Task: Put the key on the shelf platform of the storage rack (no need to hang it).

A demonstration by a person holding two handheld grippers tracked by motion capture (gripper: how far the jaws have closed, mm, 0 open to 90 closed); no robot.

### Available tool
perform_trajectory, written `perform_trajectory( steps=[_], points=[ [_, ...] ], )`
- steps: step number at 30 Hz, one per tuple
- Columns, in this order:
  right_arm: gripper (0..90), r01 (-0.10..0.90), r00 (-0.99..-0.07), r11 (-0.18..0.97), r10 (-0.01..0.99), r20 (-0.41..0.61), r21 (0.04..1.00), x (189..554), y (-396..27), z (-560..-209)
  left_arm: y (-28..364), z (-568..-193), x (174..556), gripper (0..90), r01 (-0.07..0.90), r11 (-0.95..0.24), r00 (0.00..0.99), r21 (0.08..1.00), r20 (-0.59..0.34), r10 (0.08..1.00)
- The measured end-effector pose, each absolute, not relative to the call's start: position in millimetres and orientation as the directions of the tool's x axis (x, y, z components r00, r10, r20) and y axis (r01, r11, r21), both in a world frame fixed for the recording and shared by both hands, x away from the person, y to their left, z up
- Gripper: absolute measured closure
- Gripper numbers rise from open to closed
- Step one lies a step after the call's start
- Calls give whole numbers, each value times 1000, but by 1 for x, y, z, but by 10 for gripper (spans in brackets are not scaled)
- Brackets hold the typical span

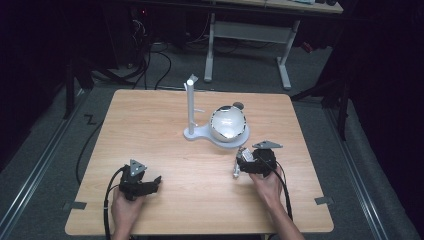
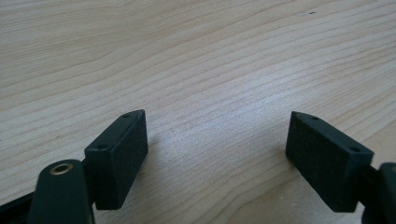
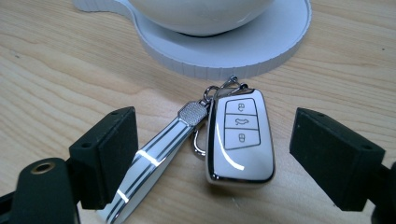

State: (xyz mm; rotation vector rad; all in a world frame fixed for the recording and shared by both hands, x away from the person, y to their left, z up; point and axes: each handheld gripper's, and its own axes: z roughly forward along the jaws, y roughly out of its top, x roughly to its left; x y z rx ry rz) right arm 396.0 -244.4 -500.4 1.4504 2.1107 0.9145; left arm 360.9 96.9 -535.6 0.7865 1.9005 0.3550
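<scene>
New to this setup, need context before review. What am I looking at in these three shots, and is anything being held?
No robot arm here: a person holds a hand-held gripper in each hand at a wooden table. The high view looks down from above; the other two come from cameras riding on each gripper, looking along its black fingers. The left gripper is open over bare wood. The right gripper is open too, with a car key fob and its striped strap lying on the table between its fingers, not gripped. Behind the fob, a white stand with a round base carries a shiny bowl. Nothing is held.
</scene>
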Motion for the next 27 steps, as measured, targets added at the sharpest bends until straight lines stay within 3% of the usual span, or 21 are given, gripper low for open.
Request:
perform_trajectory(
  steps=[18,27],
  points=[
    [150,717,-351,270,936,-1,643,419,-234,-518,97,-536,361,214,363,746,-283,559,-696,660],
    [205,714,-384,312,923,-22,627,417,-233,-523,97,-536,361,214,362,747,-286,558,-696,659]
  ],
)
